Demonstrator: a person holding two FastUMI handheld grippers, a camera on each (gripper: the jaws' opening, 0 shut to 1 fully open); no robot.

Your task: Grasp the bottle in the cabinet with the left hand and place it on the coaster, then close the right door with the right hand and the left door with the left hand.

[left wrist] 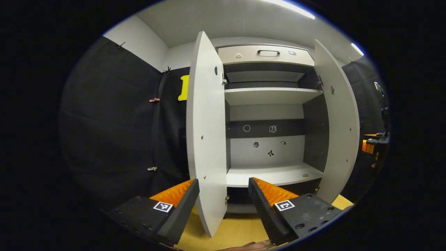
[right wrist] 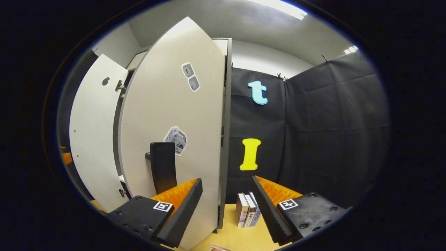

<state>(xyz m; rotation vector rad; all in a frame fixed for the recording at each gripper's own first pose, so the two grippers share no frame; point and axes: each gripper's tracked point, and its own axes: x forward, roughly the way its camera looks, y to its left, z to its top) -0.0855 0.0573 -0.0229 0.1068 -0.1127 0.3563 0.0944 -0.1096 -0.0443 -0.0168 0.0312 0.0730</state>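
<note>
The grey cabinet (left wrist: 268, 174) stands with both doors swung open, and the shelves I can see are bare. In the left gripper view the left door (left wrist: 205, 139) stands edge-on close in front. My left gripper (left wrist: 223, 202) is open, one finger on each side of that door's lower edge. The right door (left wrist: 338, 122) hangs open beyond. In the right gripper view the right door's outer face (right wrist: 174, 115), with its black handle (right wrist: 163, 170), is close ahead. My right gripper (right wrist: 226, 202) is open and empty, its left finger just below the handle. The left door (right wrist: 92, 132) shows behind.
The cabinet rests on a light wooden tabletop (left wrist: 237, 233). Three small books (right wrist: 247, 213) stand upright on it beside the cabinet's grey side panel (right wrist: 224, 139). Black cloth walls (right wrist: 331, 132) close in the booth. The other gripper (left wrist: 373, 144) shows past the right door.
</note>
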